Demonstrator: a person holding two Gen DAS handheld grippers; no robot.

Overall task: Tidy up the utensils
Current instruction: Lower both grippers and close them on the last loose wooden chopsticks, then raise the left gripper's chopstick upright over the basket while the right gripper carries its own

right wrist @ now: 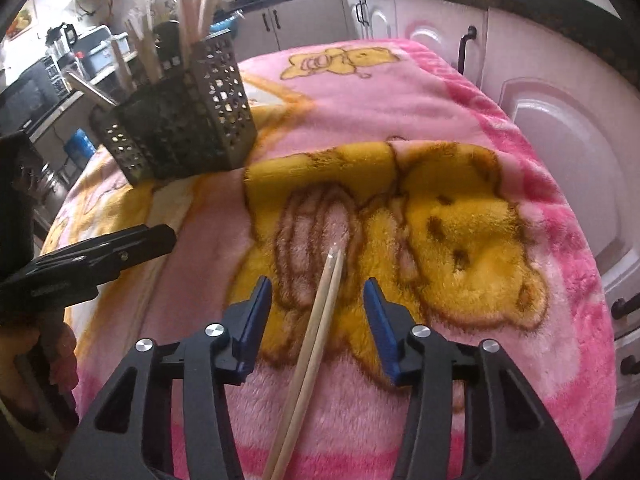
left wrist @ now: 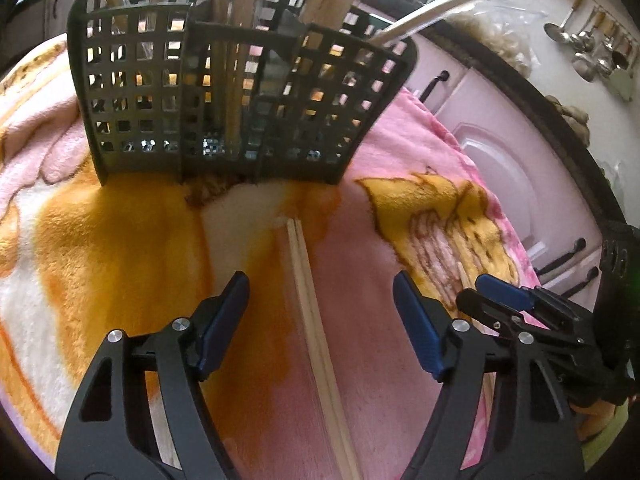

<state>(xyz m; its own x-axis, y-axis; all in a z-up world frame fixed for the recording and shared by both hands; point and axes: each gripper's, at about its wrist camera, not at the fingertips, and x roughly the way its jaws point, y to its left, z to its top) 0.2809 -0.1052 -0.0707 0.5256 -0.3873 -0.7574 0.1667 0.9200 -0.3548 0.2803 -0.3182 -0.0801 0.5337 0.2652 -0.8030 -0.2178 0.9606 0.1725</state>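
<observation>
Hovering low over the pink and yellow blanket [left wrist: 120,240], the left gripper [left wrist: 320,312] has its blue pads spread wide, with a pair of pale chopsticks [left wrist: 308,304] lying on the fleece between them, untouched on either side. Those sticks run from the bottom of the left wrist frame up toward its centre, tips pointing at the dark perforated utensil caddy [left wrist: 240,96] that stands upright in the upper half of the frame, well apart from them. Wooden sticks already poke out of its compartments.

Over on the right wrist view, the right gripper [right wrist: 318,320] is open too — jaws apart, a second pair of chopsticks [right wrist: 316,328] lying between them on the bear print, running up from the bottom edge. The caddy sits in the upper left of that frame, and the left gripper's black body enters from the left edge. Pink cabinet doors [right wrist: 560,140] fill the right side.
</observation>
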